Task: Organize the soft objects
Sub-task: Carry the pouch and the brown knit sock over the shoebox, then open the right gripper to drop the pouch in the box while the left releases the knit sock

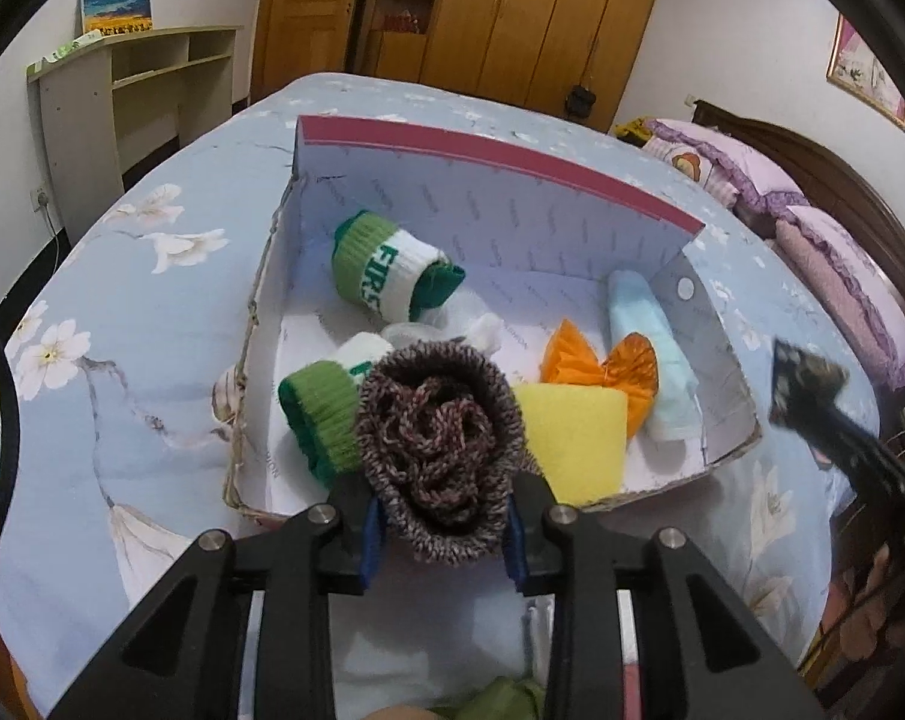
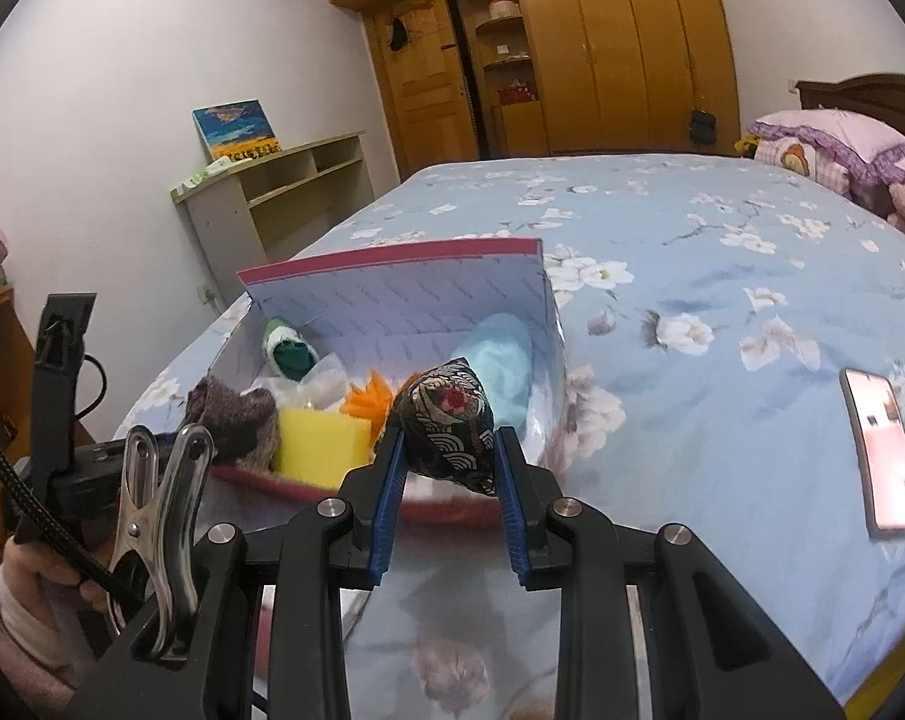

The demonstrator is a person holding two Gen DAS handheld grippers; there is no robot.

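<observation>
a bedroom: a bed with a pale blue flowered sheet (image 2: 692,252), wooden wardrobes (image 2: 602,48) behind, purple pillows (image 2: 830,132) at the head. on the sheet stands an open cardboard box (image 1: 512,204) of soft things. the left gripper (image 1: 443,516) clamps a rolled brown knit sock (image 1: 440,420) over it; the right gripper (image 2: 449,456) pinches a patterned fabric pouch (image 2: 446,420) at its near edge.
</observation>
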